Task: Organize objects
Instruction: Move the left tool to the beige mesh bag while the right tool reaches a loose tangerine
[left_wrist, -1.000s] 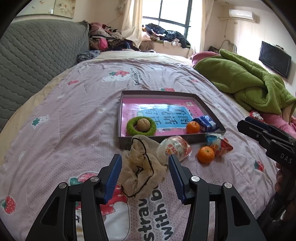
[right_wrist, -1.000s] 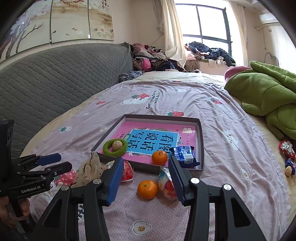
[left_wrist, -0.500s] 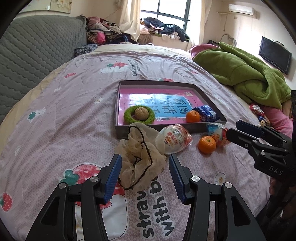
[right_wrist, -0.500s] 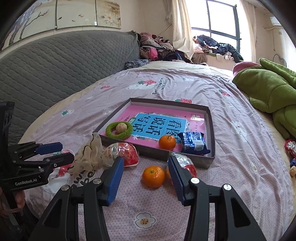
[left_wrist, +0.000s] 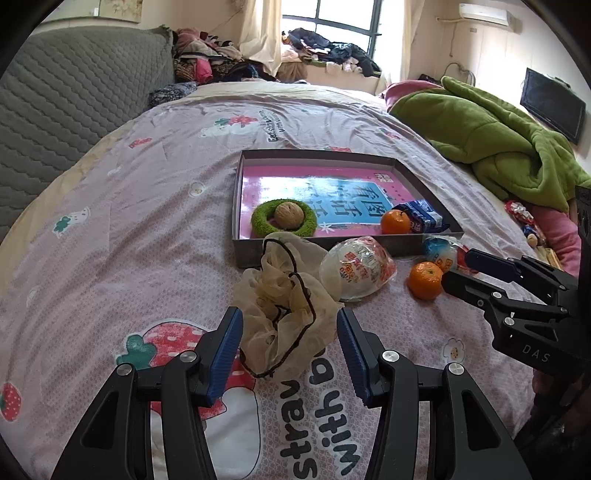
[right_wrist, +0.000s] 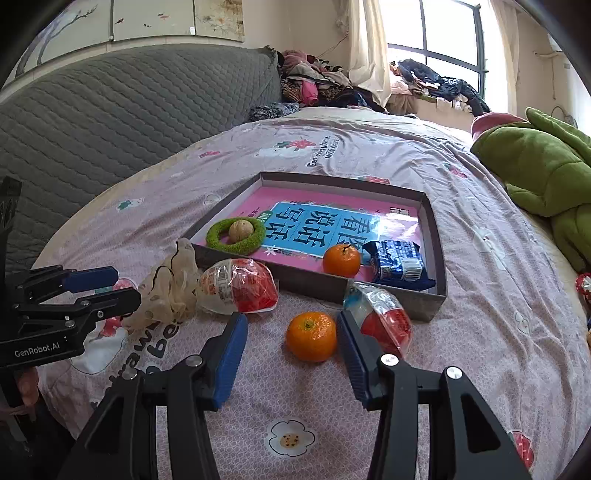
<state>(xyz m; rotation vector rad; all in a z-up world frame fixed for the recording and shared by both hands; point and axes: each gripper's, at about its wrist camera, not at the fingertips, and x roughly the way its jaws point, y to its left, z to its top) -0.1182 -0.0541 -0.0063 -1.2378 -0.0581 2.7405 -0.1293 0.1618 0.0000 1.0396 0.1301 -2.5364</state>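
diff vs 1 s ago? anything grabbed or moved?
Both grippers have come in lower and closer. The left gripper now straddles the cream scrunchie, jaws open, pads not pressing. The right gripper has its jaws open around the loose orange, not touching it. Nothing grabbed or released. The box, its contents and the wrapped snacks lie as before.
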